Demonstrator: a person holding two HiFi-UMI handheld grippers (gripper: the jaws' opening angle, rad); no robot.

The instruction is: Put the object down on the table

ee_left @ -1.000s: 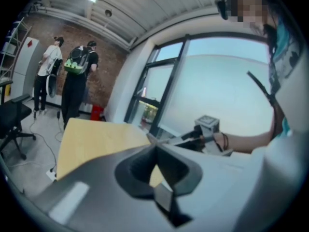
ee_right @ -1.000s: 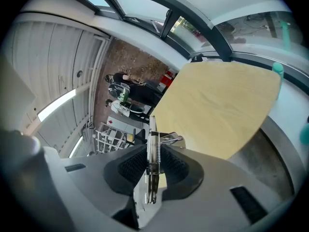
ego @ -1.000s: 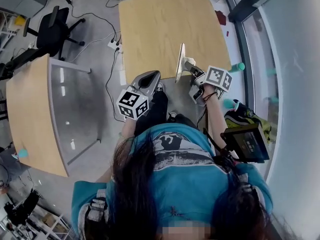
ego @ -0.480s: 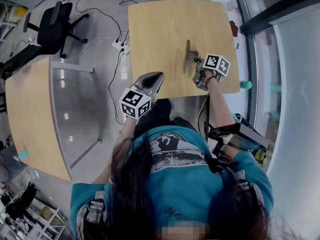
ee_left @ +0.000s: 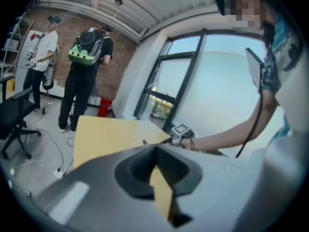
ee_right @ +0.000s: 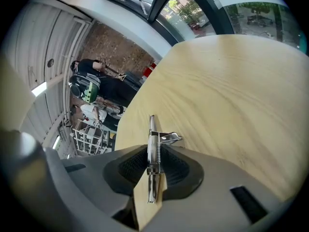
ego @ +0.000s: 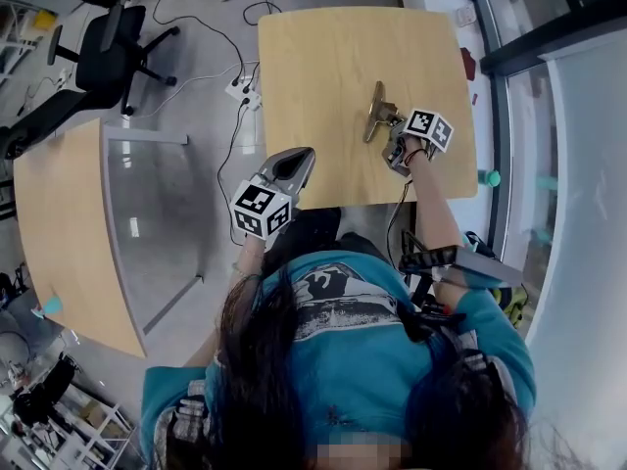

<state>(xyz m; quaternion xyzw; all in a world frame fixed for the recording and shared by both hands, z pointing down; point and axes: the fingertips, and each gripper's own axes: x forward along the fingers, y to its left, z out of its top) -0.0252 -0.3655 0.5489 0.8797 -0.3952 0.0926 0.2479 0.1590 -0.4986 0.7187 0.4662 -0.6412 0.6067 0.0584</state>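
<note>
A slim metal latch with a spring point(ego: 375, 112) is clamped in my right gripper point(ego: 397, 140), over the right half of the light wooden table point(ego: 333, 67). In the right gripper view the latch point(ee_right: 152, 153) stands edge-on between the dark pads, its tip pointing out past the jaws over the table top point(ee_right: 231, 91). Whether it touches the wood I cannot tell. My left gripper point(ego: 294, 160) hovers at the table's near left corner. Its jaws meet at the tips in the left gripper view point(ee_left: 155, 149), with nothing held.
A second wooden table point(ego: 59, 223) stands to the left across bare floor. An office chair point(ego: 103, 52) and a power strip with cables point(ego: 240, 88) lie beyond. A glass wall point(ego: 558, 164) runs along the right. Two people point(ee_left: 87, 71) stand far off.
My right gripper has carried the latch from the table's near edge farther in over the top, and the latch has tilted from upright to nearly flat. The left gripper has hardly moved.
</note>
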